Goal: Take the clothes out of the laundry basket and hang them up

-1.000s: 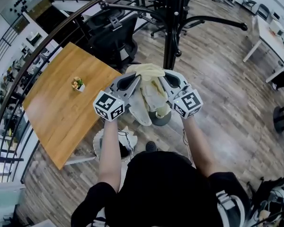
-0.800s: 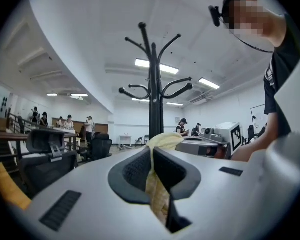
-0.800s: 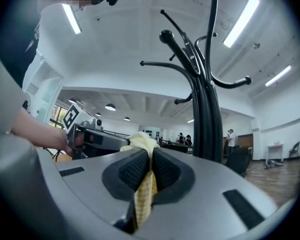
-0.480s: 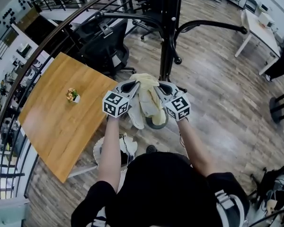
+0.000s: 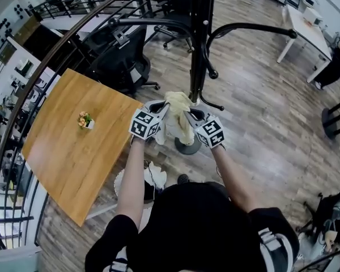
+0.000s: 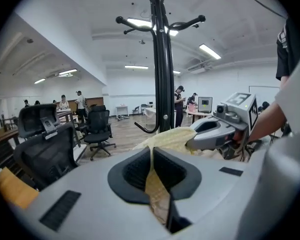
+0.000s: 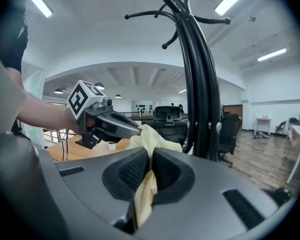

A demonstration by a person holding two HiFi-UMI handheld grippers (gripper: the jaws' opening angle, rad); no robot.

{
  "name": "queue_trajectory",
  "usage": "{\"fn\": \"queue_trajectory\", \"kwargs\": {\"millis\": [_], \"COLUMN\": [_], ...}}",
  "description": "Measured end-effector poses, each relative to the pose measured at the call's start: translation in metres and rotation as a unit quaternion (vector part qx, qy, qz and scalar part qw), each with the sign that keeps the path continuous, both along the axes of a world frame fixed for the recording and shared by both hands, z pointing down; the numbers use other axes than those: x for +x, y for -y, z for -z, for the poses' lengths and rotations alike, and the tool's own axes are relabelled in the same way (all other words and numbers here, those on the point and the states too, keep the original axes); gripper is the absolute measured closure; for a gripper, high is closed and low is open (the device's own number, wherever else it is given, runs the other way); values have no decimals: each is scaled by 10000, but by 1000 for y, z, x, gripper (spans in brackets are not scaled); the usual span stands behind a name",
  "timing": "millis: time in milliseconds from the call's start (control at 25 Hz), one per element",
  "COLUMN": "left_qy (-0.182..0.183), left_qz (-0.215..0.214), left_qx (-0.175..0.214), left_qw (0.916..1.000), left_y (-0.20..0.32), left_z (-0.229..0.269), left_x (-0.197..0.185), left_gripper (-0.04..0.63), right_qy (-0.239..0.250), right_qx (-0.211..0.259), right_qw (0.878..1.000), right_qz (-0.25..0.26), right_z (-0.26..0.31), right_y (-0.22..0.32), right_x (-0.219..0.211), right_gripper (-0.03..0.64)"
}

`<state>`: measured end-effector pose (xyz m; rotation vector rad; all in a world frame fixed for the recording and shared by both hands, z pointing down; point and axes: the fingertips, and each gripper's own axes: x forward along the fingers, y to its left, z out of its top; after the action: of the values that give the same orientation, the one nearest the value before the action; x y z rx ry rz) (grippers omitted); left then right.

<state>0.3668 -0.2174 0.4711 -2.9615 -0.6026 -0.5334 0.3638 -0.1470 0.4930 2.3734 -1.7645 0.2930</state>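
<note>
A pale yellow garment [image 5: 178, 115] hangs between my two grippers in the head view, held up in front of the black coat stand [image 5: 198, 33]. My left gripper [image 5: 162, 107] is shut on its left part; the left gripper view shows the cloth [image 6: 155, 184] pinched between the dark pads. My right gripper [image 5: 188, 113] is shut on its right part, with the cloth [image 7: 146, 189] squeezed in the jaws. The stand's pole [image 6: 162, 74] and hooked arms [image 7: 190, 19] rise just beyond both grippers. The laundry basket [image 5: 140, 183] sits on the floor below my left arm.
A wooden table [image 5: 73, 146] with a small flower pot [image 5: 85, 119] stands to the left. Black office chairs [image 5: 122, 58] are behind it, near a curved railing [image 5: 39, 78]. White desks [image 5: 303, 30] stand at the far right. The stand's round base [image 5: 187, 148] is under the garment.
Both grippers have moved away from me and closer to the coat stand, carrying the yellow garment with them. They also stand nearer to each other, so the cloth looks narrower.
</note>
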Motion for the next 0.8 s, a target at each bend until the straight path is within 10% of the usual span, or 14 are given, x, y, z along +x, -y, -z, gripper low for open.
{"fn": "queue_trajectory", "kwargs": {"millis": [800], "left_qy": [-625], "left_qz": [554], "left_qx": [-960], "left_qw": [9919], "left_y": [27], "left_z": [11], "left_x": [-11], "left_gripper": [494], "right_qy": [354], "right_qx": [-253], "right_qw": [9990], "right_qz": [-137], "right_z": [-42], "right_y": [-18], "right_x": [-3], "right_gripper": [539]}}
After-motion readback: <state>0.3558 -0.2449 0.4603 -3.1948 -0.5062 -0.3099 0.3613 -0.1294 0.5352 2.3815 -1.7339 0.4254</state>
